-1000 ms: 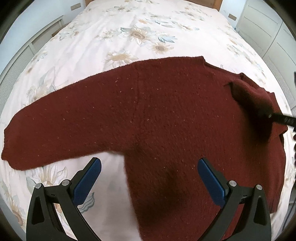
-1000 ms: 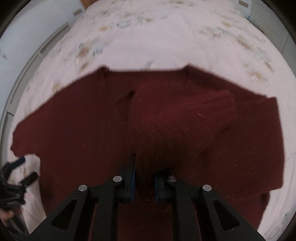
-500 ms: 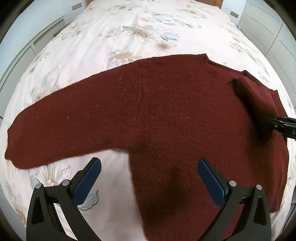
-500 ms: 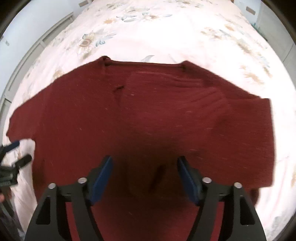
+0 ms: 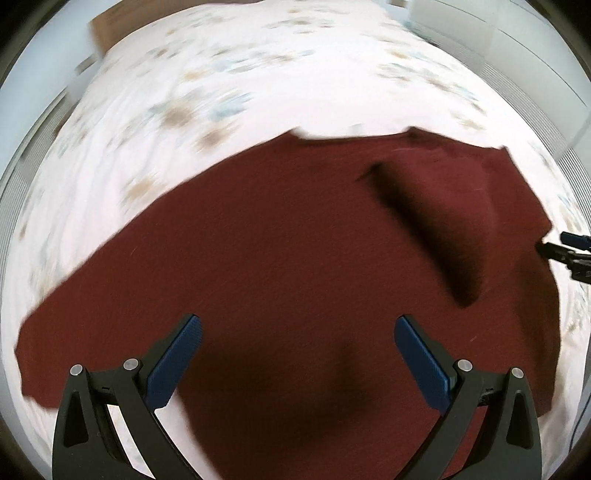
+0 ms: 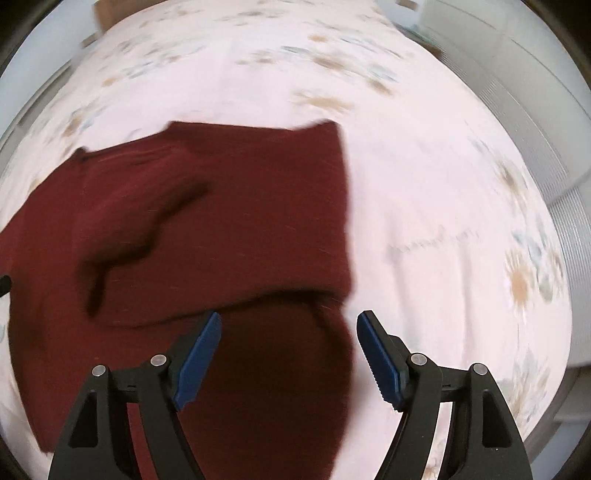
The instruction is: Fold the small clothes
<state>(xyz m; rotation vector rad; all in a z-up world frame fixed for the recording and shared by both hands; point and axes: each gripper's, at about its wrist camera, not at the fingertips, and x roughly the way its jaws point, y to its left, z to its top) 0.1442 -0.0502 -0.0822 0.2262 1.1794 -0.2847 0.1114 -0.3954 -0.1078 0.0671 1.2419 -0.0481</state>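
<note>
A dark red knitted sweater [image 5: 280, 251] lies flat on the floral bedspread [image 5: 229, 81]. Its right sleeve [image 5: 439, 206] is folded inward across the body; its left sleeve [image 5: 85, 332] stretches out to the left. My left gripper [image 5: 297, 350] is open and empty, hovering over the sweater's lower body. My right gripper [image 6: 290, 349] is open and empty, above the sweater's [image 6: 207, 221] lower right part, just below the folded sleeve [image 6: 229, 280]. The right gripper also shows at the right edge of the left wrist view [image 5: 569, 245]. Both views are motion-blurred.
The bedspread [image 6: 443, 206] reaches right of the sweater. White cabinets [image 5: 517, 48] stand along the right side of the bed, and a white wall panel [image 5: 33, 122] along the left. A brown headboard [image 5: 110, 26] is at the far end.
My right gripper opened and let go of the right sleeve, which now lies folded on the body, then swung right. My left gripper moved in over the sweater.
</note>
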